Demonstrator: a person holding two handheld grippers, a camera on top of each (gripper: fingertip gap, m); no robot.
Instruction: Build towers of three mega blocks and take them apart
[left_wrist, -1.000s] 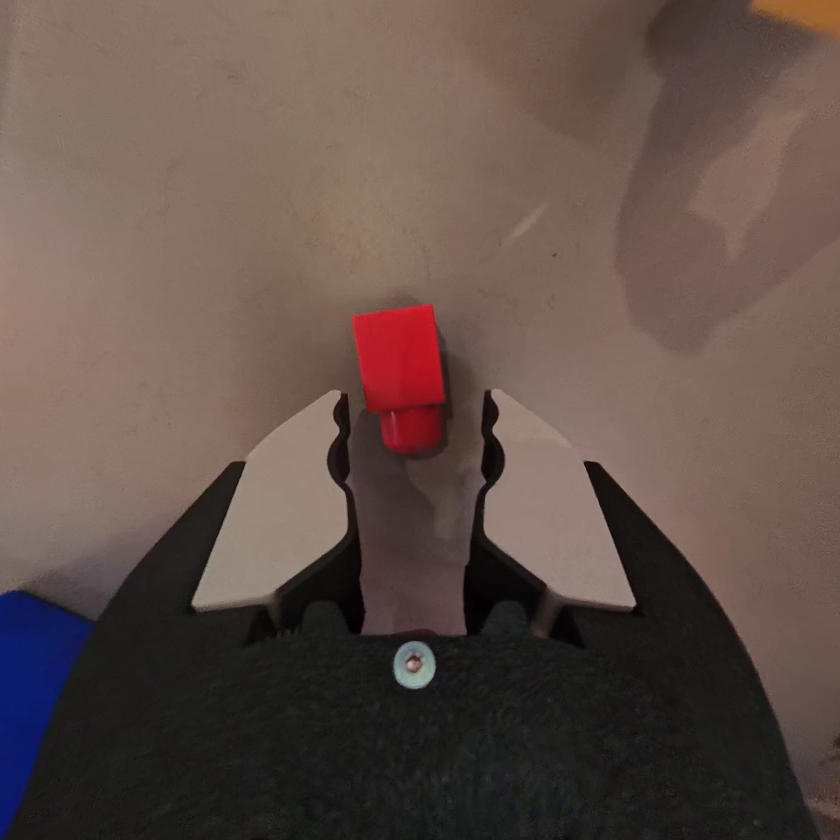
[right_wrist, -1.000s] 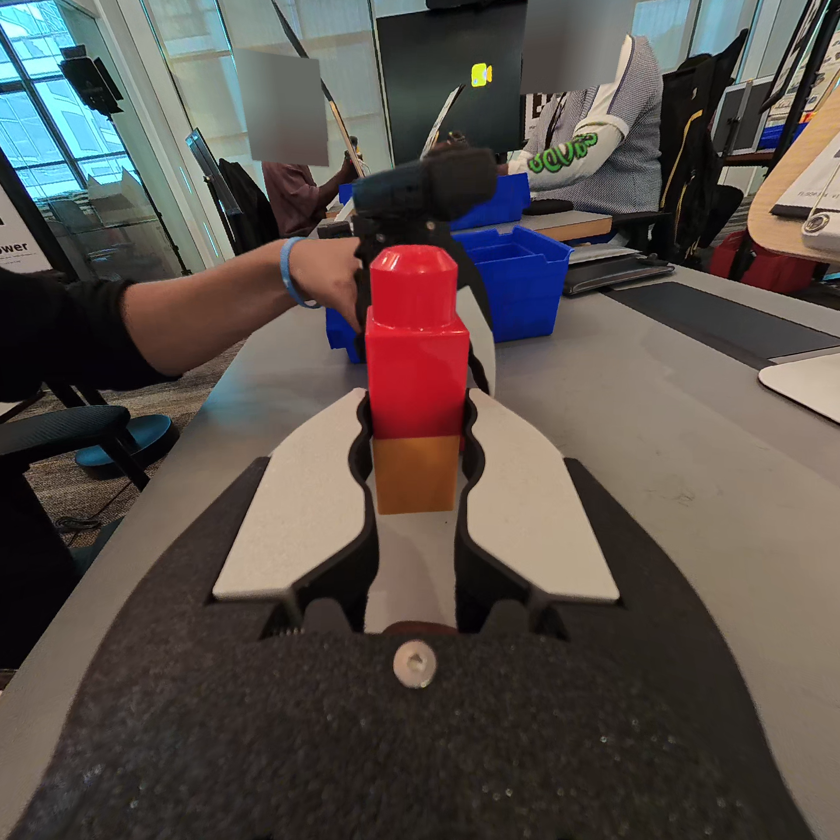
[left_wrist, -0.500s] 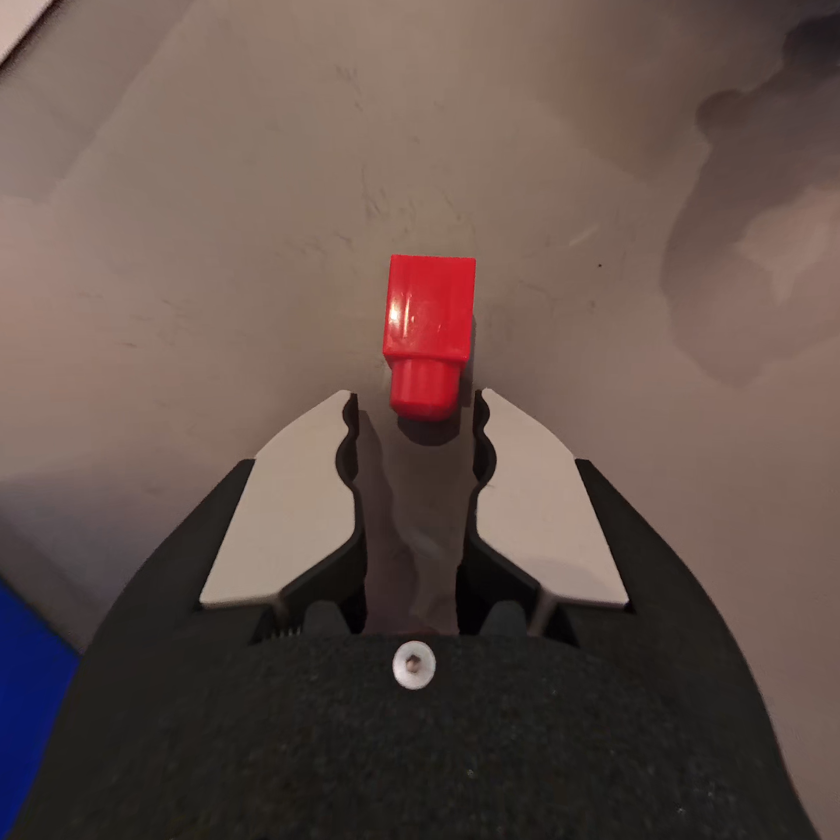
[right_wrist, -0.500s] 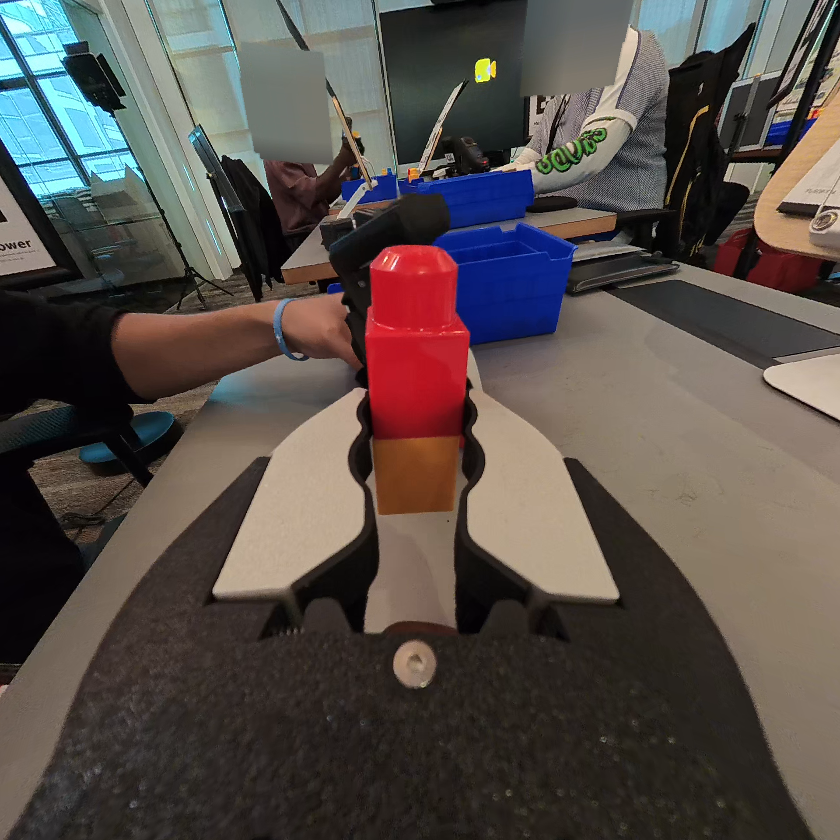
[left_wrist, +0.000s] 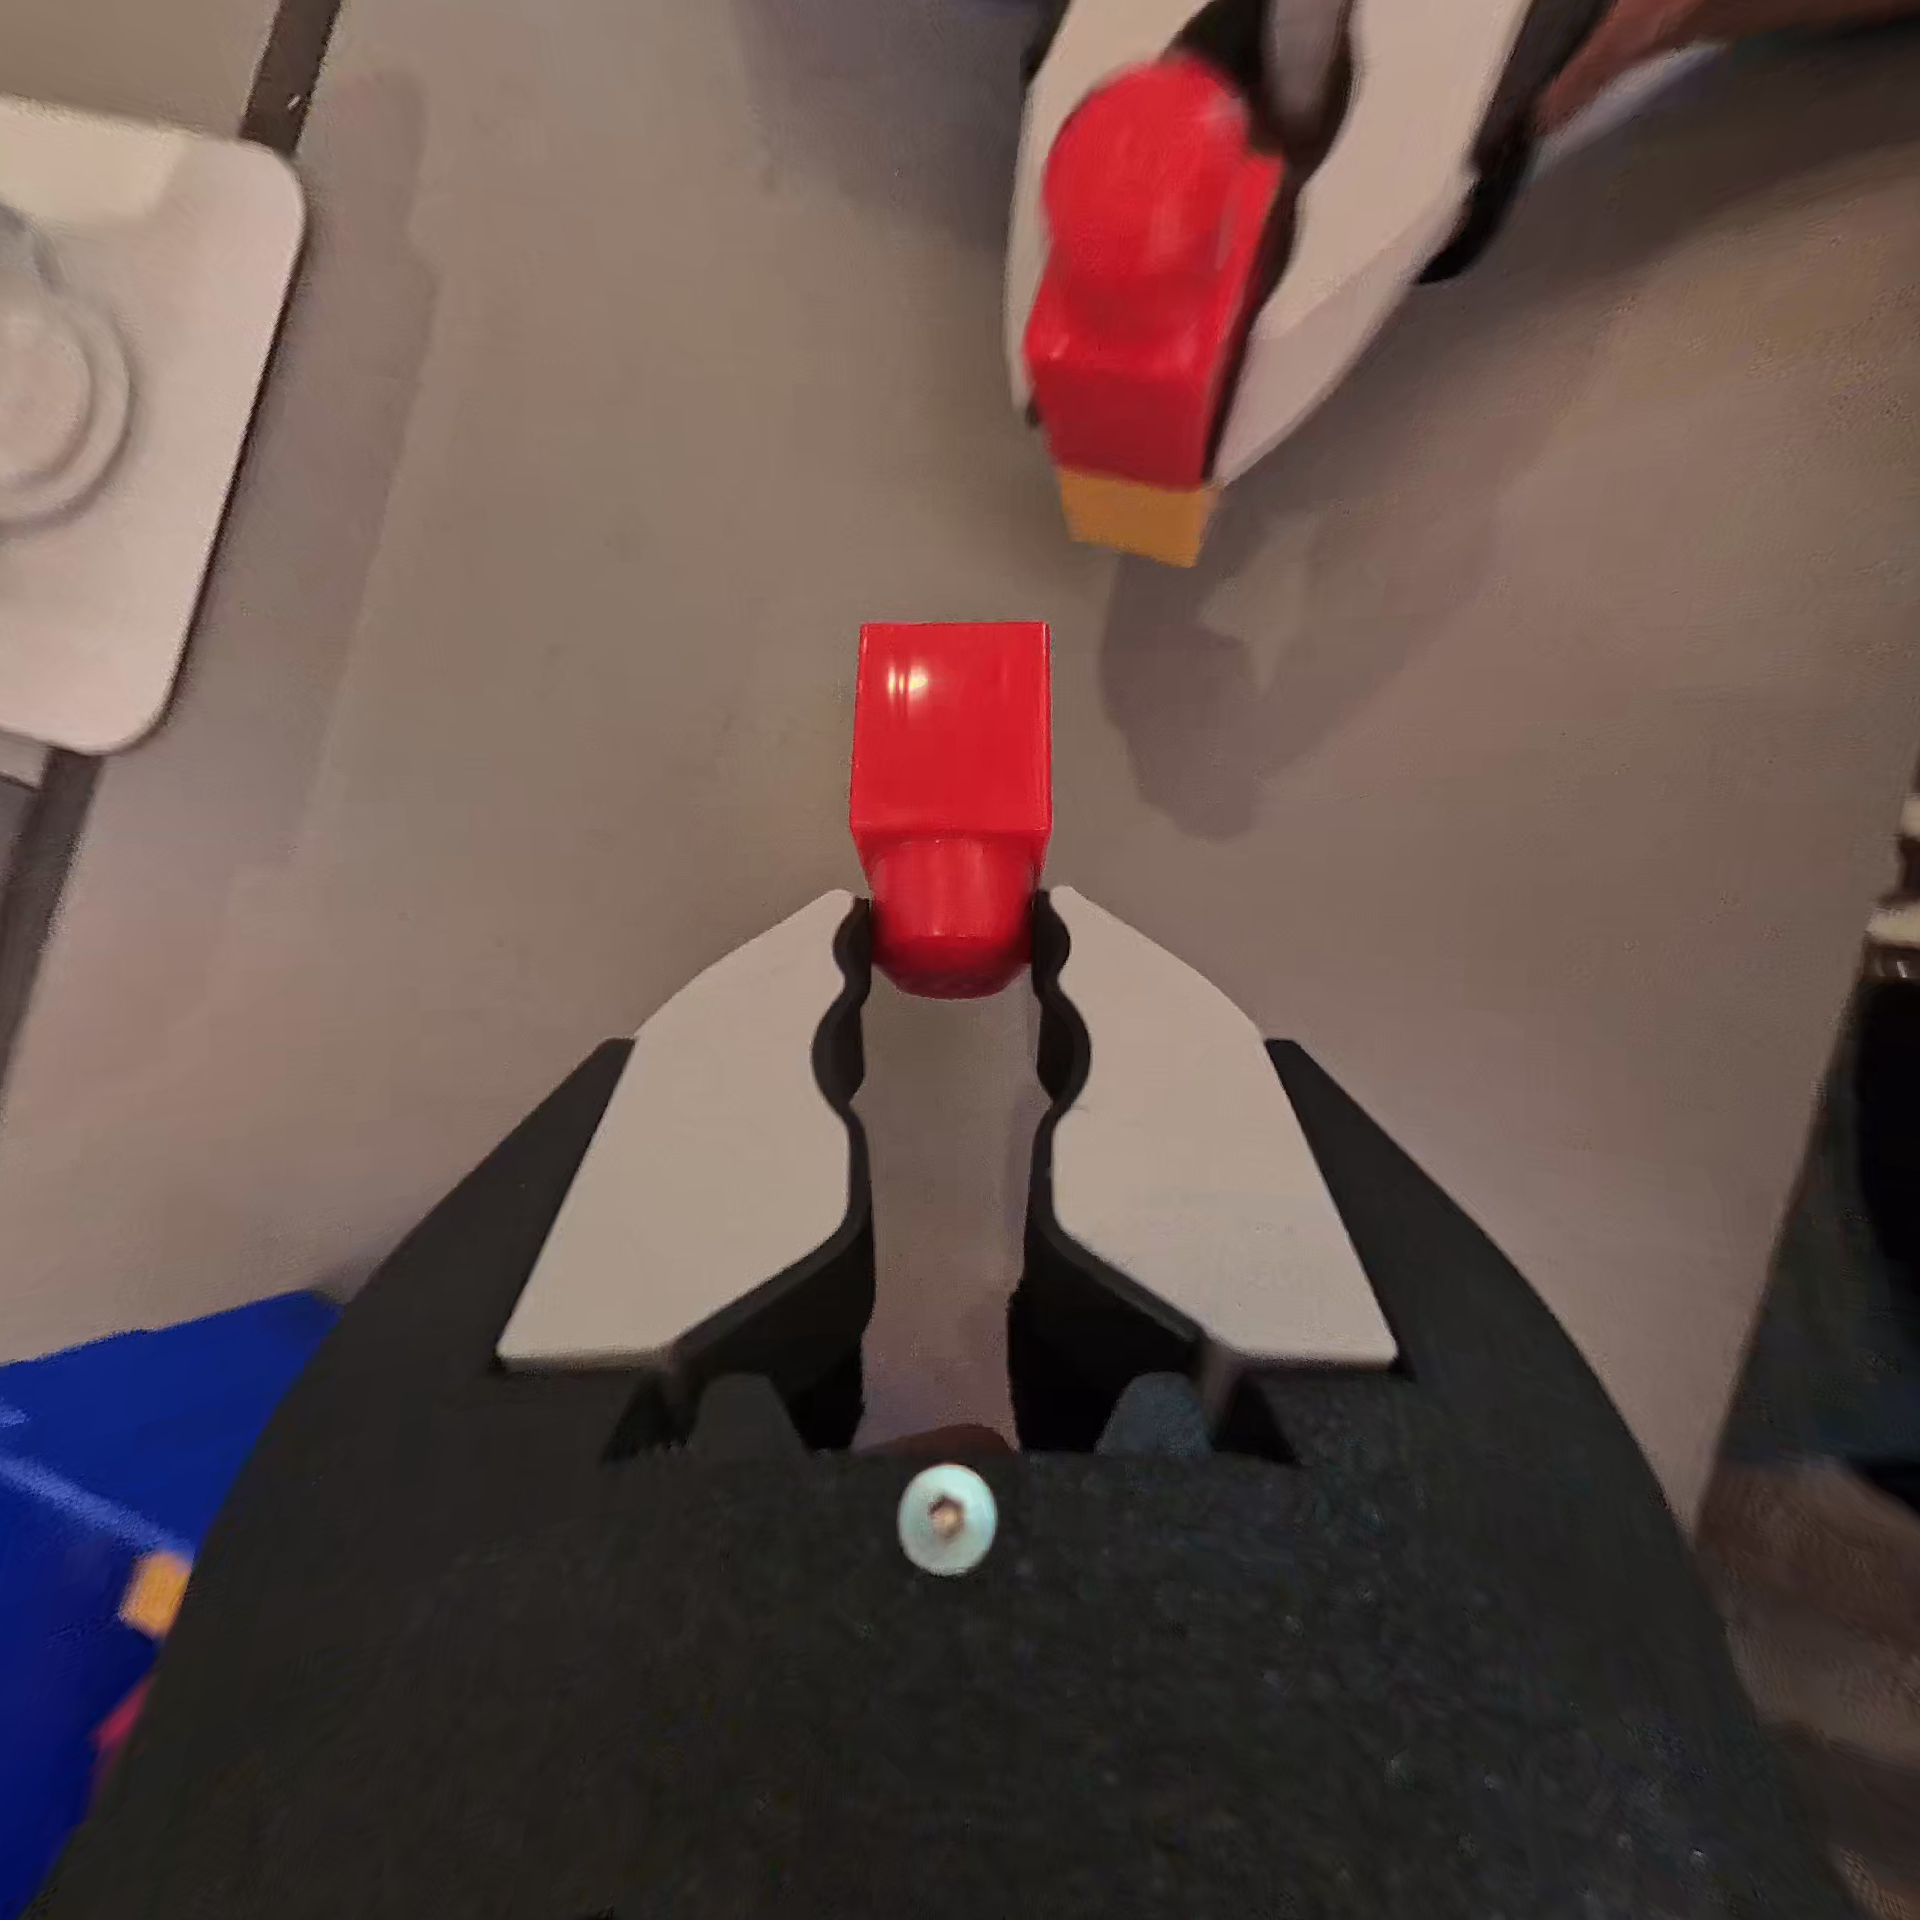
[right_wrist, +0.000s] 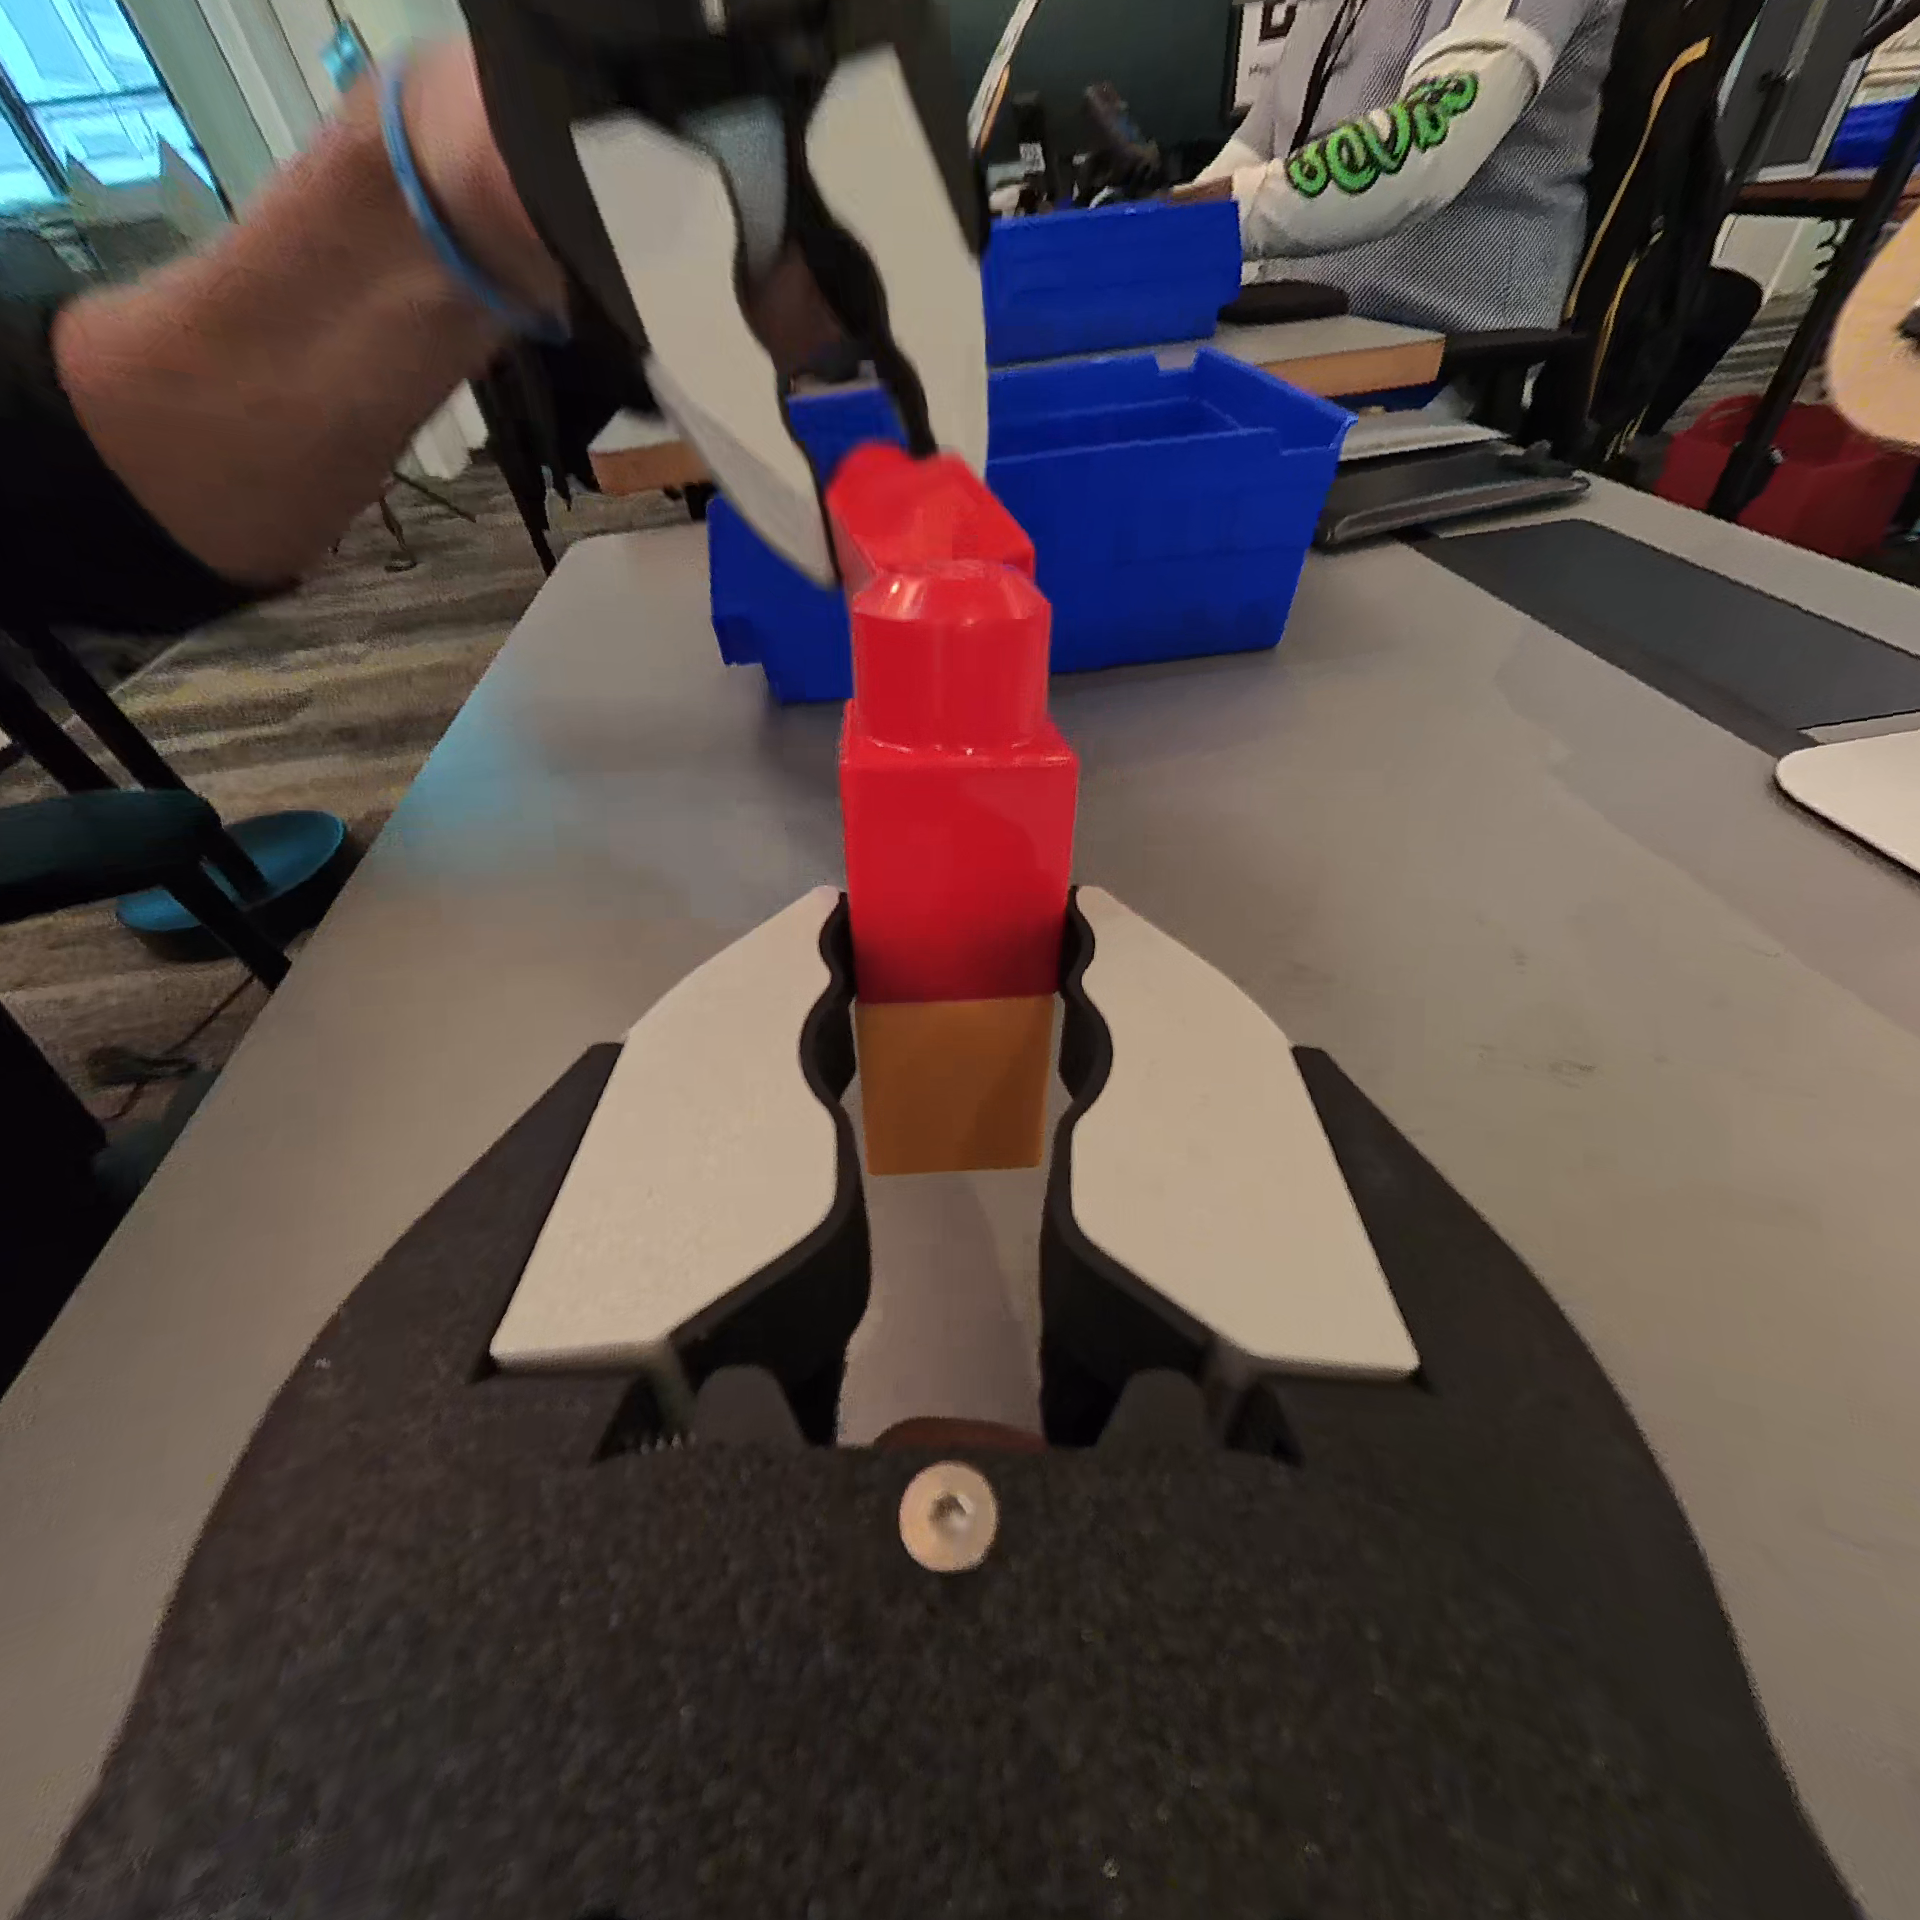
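My left gripper (left_wrist: 948, 925) is shut on the stud of a loose red block (left_wrist: 951, 738) and holds it above the grey table (left_wrist: 571, 727). My right gripper (right_wrist: 956, 914) is shut on a two-block stack, a red block (right_wrist: 956, 831) on an orange block (right_wrist: 951, 1081). In the right wrist view the left gripper (right_wrist: 894, 499) comes down from the top with its red block (right_wrist: 925, 509) tilted, just behind and above the stack's stud. In the left wrist view the right gripper (left_wrist: 1138, 416) and its stack (left_wrist: 1132, 312) are at the upper right, blurred.
A blue bin (right_wrist: 1143, 499) stands on the table behind the stack; it also shows in the left wrist view (left_wrist: 114, 1475) at the lower left. A white flat object (left_wrist: 114, 416) lies at the left. A dark mat (right_wrist: 1662, 623) and a white corner (right_wrist: 1860, 800) lie to the right. People sit behind. Spacing between my two grippers at the tips: around 10 cm.
My left gripper has closed on the loose red block's stud and lifted it off the table towards the right gripper's stack. The right gripper has kept its hold.
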